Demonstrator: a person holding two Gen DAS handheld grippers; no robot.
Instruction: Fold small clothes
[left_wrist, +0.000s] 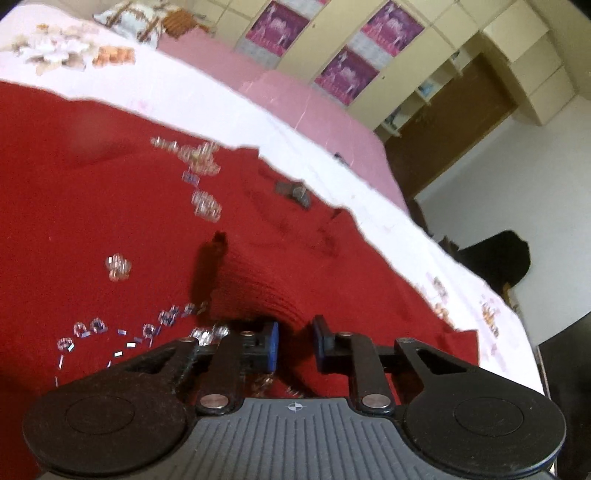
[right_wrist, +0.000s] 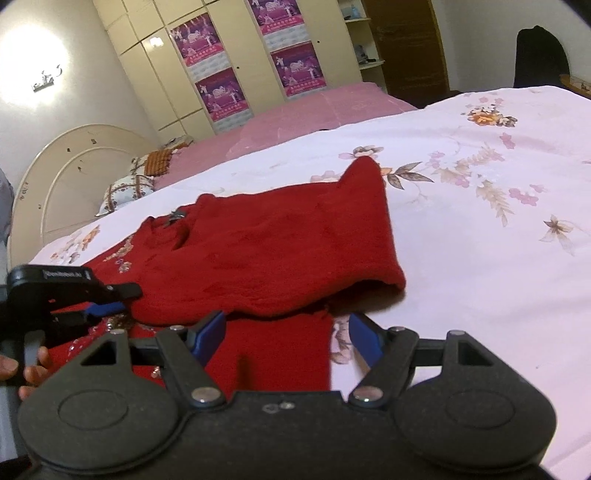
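Red sweater (right_wrist: 266, 251) lies on your floral bedsheet (right_wrist: 480, 229), long axis running left-right in the right wrist view, neck end toward the headboard (right_wrist: 74, 177), folded-over sleeve cuff pointing up-right. Knit, ribbed texture, soft lumpy folds; clear beads and sequins (left_wrist: 203, 177) scattered over the front.

Your left gripper (left_wrist: 295, 341) sits low on the fabric, blue pads a narrow gap apart with a ridge of knit between them; can't tell if it's actually pinched. Your right gripper (right_wrist: 286, 334) is spread wide, over the sweater's near edge, holding nothing.
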